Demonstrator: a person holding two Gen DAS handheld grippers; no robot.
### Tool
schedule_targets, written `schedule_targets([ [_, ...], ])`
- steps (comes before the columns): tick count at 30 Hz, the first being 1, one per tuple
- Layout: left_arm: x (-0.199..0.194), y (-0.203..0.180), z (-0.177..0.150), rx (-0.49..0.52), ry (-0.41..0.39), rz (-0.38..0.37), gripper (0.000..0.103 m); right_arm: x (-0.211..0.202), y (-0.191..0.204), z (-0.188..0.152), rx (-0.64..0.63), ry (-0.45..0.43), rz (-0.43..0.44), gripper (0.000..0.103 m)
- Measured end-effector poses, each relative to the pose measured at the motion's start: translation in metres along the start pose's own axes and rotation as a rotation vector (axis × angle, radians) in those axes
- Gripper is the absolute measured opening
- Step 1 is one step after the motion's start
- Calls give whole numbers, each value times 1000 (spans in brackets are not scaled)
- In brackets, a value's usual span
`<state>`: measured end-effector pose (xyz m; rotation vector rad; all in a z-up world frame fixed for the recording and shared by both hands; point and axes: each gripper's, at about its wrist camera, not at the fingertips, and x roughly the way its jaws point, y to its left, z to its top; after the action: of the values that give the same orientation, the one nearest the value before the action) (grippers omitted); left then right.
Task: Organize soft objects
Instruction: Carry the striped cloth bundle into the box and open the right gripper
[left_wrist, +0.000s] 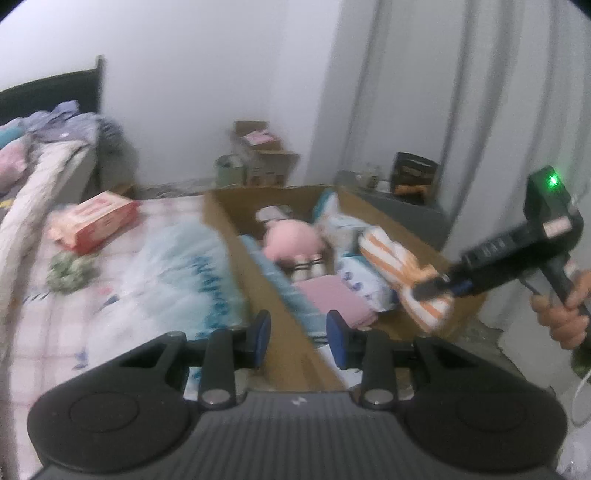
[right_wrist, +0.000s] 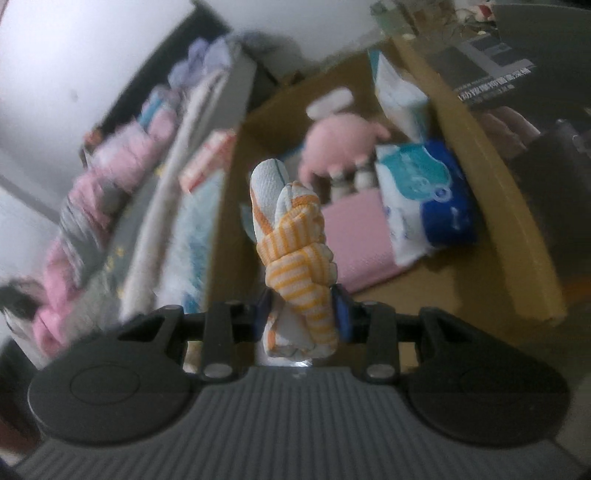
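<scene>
Bedroom corner, white walls, grey curtain; frames motion-blurred. Cardboard box (left_wrist: 373, 206) sits beside a bed with checked sheet (left_wrist: 40, 332). Box contents: pink plush toy (left_wrist: 291, 240), tissue pack (right_wrist: 428, 199), folded pink cloth (left_wrist: 332, 299). Right gripper (right_wrist: 302, 314) clamped on a knotted orange-striped towel (right_wrist: 295, 254), held above the box interior. Left gripper (left_wrist: 298, 334) with jaws apart, holding nothing, straddling the box's near wall.

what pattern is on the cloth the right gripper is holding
Orange and white stripes on the knotted cloth, clearest in the right wrist view.
</scene>
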<state>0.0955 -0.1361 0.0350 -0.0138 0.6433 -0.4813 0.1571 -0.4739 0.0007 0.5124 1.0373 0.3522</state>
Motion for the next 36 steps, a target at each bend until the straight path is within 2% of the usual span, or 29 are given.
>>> schedule_targets([
  [3,-2,18,0,-40,7,44,34,21,2,-1,-86,91,-48,39],
  [5,-8,30,-5,-74,11,68,35,34,6,0,-128,155,-59,46],
  [8,-18,40,-8,-98,13,96,35,40,3,3,-130,174,-82,53],
  [12,-23,53,-13,-119,17,120,35,42,-2,14,-91,138,-83,60],
  [16,-25,62,-19,-137,17,136,35,53,-12,20,-31,113,-109,62],
  [19,-29,67,-22,-144,12,150,36,65,-19,24,-4,91,-161,64],
  [25,-37,77,-29,-166,11,169,37,84,-26,37,-42,38,-278,64],
  [27,-38,79,-31,-173,12,171,38,92,-27,38,-41,61,-256,67],
  [32,-36,80,-33,-177,20,167,38,105,-25,29,16,217,-113,71],
  [36,-33,79,-33,-177,26,160,40,98,-17,25,24,237,-24,76],
])
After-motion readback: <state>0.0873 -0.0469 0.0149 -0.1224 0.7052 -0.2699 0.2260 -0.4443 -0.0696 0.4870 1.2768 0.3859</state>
